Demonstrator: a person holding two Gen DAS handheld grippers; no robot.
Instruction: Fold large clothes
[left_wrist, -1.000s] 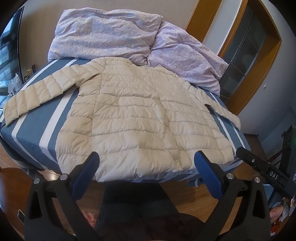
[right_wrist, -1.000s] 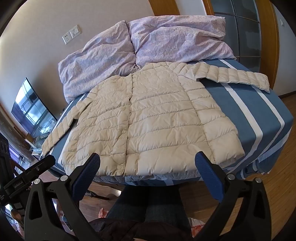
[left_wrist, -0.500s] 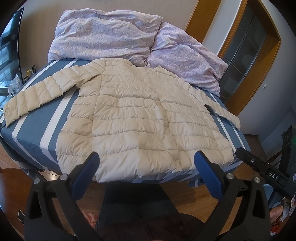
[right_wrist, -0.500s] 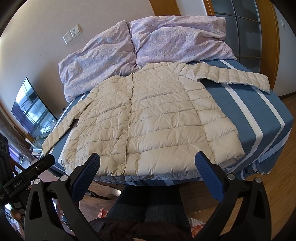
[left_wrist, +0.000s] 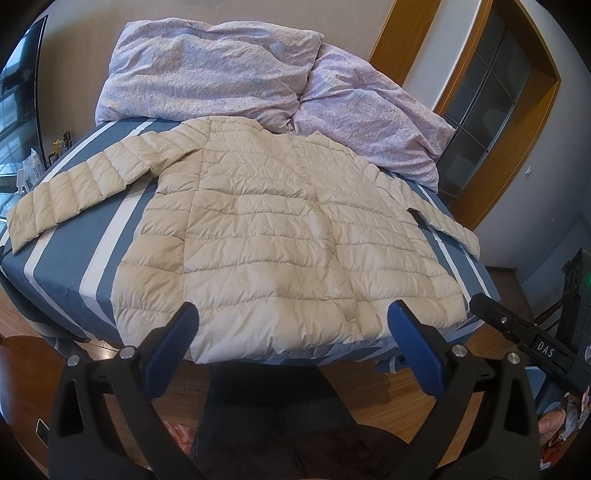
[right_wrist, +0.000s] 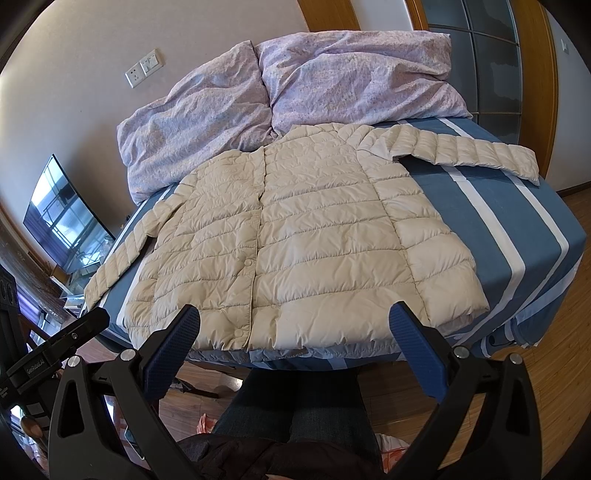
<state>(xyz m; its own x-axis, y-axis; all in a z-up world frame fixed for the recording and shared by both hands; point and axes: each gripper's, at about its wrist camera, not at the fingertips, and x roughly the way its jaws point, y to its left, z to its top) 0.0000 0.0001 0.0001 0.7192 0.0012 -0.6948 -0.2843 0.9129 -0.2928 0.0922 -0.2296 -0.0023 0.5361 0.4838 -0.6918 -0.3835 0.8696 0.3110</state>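
A cream quilted jacket (left_wrist: 280, 236) (right_wrist: 295, 240) lies spread flat, front side up, on the bed (left_wrist: 92, 243) (right_wrist: 517, 236), its snap placket closed down the middle and its hem reaching almost to the near edge of the mattress. Both sleeves are stretched outward across the blue sheet with white stripes, one sleeve (left_wrist: 74, 188) angling toward one side of the bed, the other sleeve (right_wrist: 469, 153) out toward the opposite side. Just behind the collar, two rumpled lilac pillows (left_wrist: 210, 70) (right_wrist: 351, 77) are piled against the wall, touching the top of the jacket.

The left tool (left_wrist: 293, 328) hovers near the foot of the bed, its blue-padded fingers (left_wrist: 173, 343) spread wide and holding nothing, apart from the hem. The right tool (right_wrist: 295, 330) hangs the same way, fingers (right_wrist: 417, 350) wide apart and empty, also short of the fabric. Below both tools are the person's legs (right_wrist: 295, 406) in dark trousers, standing on a wood floor (left_wrist: 369, 384). A screen (right_wrist: 62, 221) stands off to one side, and wood-framed glass doors (left_wrist: 491, 92) are on the other.
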